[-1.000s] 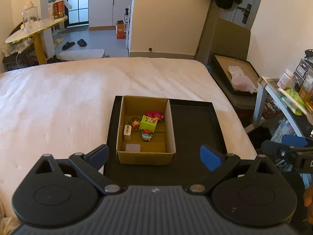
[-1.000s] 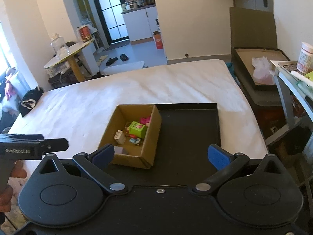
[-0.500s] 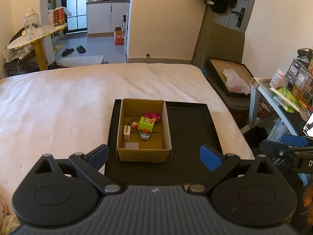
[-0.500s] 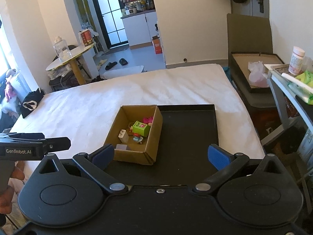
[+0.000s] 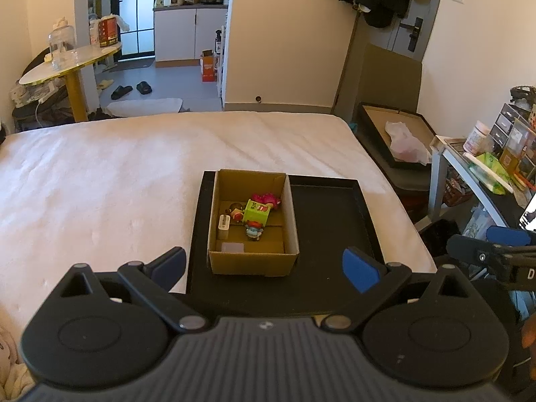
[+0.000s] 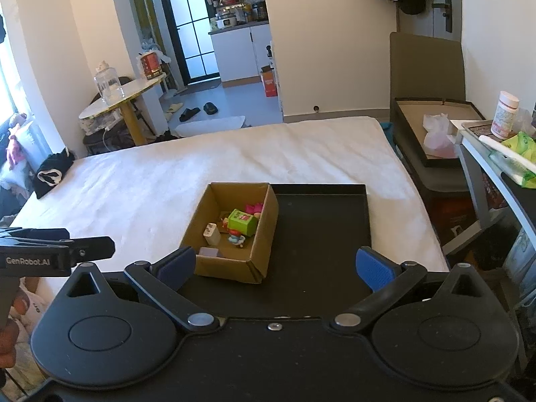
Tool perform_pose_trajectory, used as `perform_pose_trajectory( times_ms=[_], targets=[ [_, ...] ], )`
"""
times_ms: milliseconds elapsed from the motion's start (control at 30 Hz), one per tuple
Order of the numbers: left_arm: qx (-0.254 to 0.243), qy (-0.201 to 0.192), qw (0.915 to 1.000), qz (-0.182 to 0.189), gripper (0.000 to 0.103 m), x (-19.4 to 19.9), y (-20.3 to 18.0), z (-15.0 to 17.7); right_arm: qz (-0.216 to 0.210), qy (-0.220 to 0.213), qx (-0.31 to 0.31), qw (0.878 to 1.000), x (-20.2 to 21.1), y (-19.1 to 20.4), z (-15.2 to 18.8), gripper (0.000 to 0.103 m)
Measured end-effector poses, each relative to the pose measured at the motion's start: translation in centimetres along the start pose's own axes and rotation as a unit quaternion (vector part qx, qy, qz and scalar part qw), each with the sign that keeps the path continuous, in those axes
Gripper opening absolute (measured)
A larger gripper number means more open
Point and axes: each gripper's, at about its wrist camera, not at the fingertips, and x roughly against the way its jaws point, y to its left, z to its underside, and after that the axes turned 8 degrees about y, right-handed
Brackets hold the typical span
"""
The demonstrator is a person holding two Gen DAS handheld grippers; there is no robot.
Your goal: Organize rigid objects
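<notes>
Here the cardboard box (image 5: 253,224) sits on the left part of a black tray (image 5: 330,214), and the tray lies on the white bed (image 5: 110,174) near its front edge. Inside the box are a green cube-shaped carton (image 5: 256,211), a white charger (image 5: 223,225), a pink toy (image 5: 266,198), a small figure with a red cap (image 5: 253,229) and a pale flat piece (image 5: 232,247) by the near wall. The rest of the tray to the right of the box is bare.

The left hand-held gripper (image 5: 264,264) hangs above the near edge of the tray with its jaws spread wide and nothing between them. The right hand-held gripper (image 6: 274,266) is likewise wide open and empty, pointing at the tray from a little further right.

Several things could go wrong from here. The objects lie close together in a deep box, so a finger reaching for one may knock its neighbour or catch on the cardboard wall. The box is light and could slide or tip if a jaw snags its rim. The bed is soft, so pressing down could rock the tray. The little figure looks small and rounded, and may slip out of a grip that lands off-centre.
</notes>
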Motion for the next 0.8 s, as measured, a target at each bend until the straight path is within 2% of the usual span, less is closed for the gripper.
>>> perform_pose_trajectory(
  times_ms=[400, 800],
  targets=[
    [-0.003, 0.003, 1.0, -0.003, 0.099, -0.25, -0.12, -0.27, 0.007, 0.012, -0.022, 1.0, -0.72, -0.75, 0.35, 0.103],
    [-0.003, 0.001, 1.0, -0.001, 0.099, -0.08, 0.15, -0.11, 0.001, 0.008, -0.009, 1.0, -0.45, -0.1, 0.42, 0.103]
  ],
)
